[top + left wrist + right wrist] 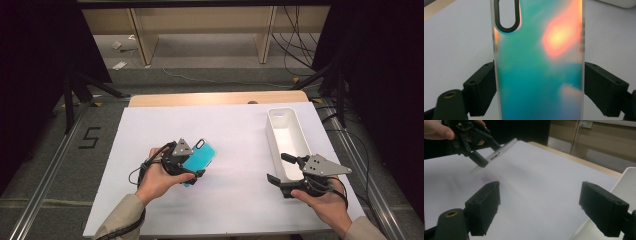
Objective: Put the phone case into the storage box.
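A teal iridescent phone case [202, 154] with a black-rimmed camera opening is held at the left of the white sheet. My left gripper [188, 163] is shut on it, one jaw on each long edge. In the left gripper view the phone case [539, 52] stands between the black pads [482, 87], which touch its sides. In the right gripper view the phone case [499, 151] hangs tilted above the sheet in the left gripper [480, 157]. My right gripper [279, 168] is open beside the near end of a white bin [301, 131], with nothing between its pads [485, 205].
A white sheet [230, 125] covers the wooden table. The long white bin [627, 181] lies at the right, and what shows of its inside is bare. Beyond the table's far edge are a wooden shelf frame [145, 35] and loose cables [295, 50] on the floor.
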